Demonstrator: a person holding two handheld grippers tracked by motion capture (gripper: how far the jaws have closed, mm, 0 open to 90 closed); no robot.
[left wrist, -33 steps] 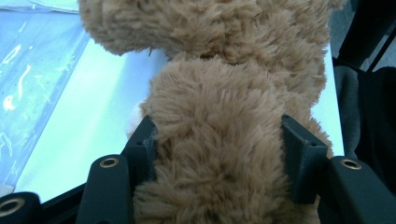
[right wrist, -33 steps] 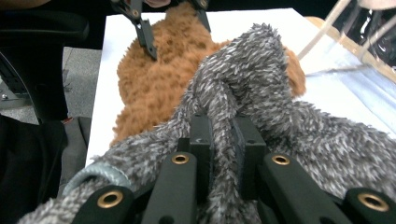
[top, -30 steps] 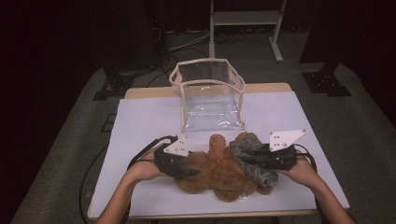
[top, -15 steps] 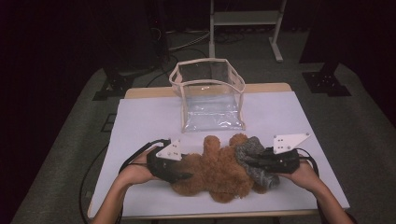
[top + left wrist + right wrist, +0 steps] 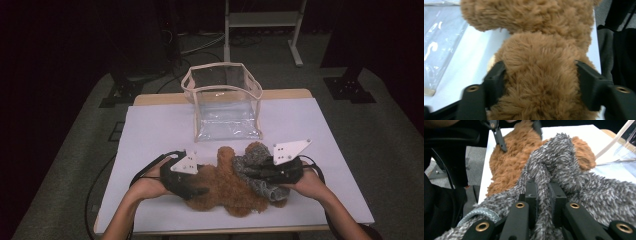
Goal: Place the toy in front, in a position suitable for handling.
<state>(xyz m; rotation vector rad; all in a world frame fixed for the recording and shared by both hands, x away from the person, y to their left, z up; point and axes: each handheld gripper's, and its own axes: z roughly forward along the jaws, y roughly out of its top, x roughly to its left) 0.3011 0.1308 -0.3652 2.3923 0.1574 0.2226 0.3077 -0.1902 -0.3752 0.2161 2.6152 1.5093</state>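
Brown curly plush fills the near part of the table: a brown shaggy teddy bear [image 5: 227, 187] lies flat on the white table cover [image 5: 150, 130], close to the near edge, with a grey fuzzy knitted garment [image 5: 255, 170] draped over its right side. The left gripper [image 5: 195, 190] straddles one of the bear's plush limbs; its jaws have just been opening, and in the left gripper view the brown fur [image 5: 541, 82] bulges between the two black jaws, which stand well apart at its sides. Whether the pads bite any longer I cannot tell; it looks like a slackened hold. The right gripper [image 5: 250, 172] is pinched nearly closed on a fold of the grey garment, and in the right gripper view a strand of grey pile [image 5: 544, 192] is squeezed between its jaws.

My reading is that the garment is only partly dealt with: it is neither fully on the bear nor fully off, so most of the work remains.

Farther back stands a clear plastic pouch with beige trim [image 5: 222, 105], upright and open at the top, well apart from the bear. Bare cover lies between them and to both sides, so there is room to drag or lift the toy forward. The near table edge is the tight side; beyond the far edge is dark floor.
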